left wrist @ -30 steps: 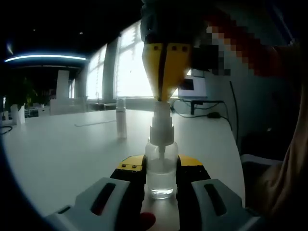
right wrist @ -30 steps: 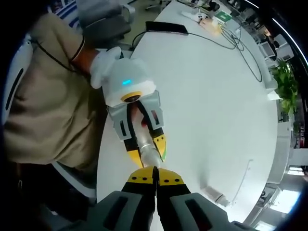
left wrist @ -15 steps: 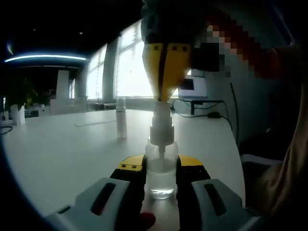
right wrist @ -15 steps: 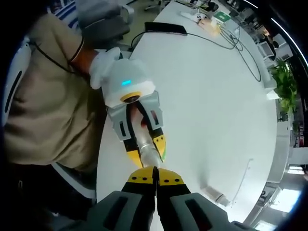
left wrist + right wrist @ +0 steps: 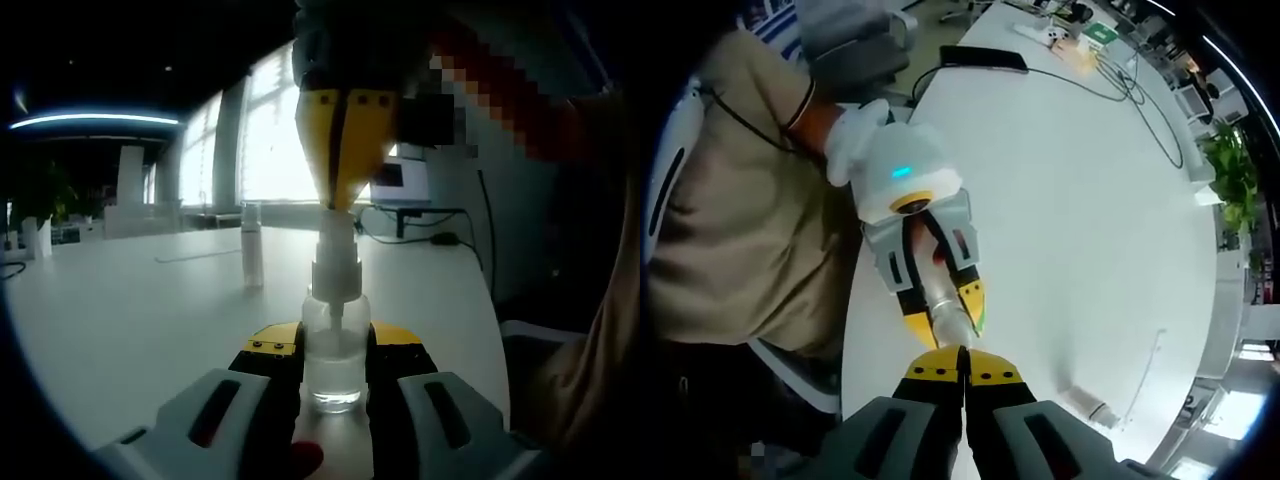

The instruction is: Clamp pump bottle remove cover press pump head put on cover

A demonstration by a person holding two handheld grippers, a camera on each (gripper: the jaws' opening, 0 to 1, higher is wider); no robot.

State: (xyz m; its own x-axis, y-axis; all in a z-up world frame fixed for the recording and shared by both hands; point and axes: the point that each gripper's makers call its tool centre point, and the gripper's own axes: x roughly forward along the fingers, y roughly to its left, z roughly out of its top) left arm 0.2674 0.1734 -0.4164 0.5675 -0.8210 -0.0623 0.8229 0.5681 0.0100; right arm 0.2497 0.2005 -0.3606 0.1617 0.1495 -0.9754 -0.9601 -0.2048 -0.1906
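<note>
White table [image 5: 1090,200], pump head [image 5: 335,232] half-hidden

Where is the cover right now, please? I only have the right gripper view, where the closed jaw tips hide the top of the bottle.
Observer: The left gripper view shows the cover standing upright on the table, apart from the pump bottle.
Operator: Thank you. Is the right gripper actually on the pump head?
Observer: Yes, the right gripper points straight down with its closed tips resting on the pump head.
Operator: And is there liquid in the bottle?
Observer: The bottle is clear glass or plastic, with clear liquid in its lower part, held between the jaws of the left gripper.
</note>
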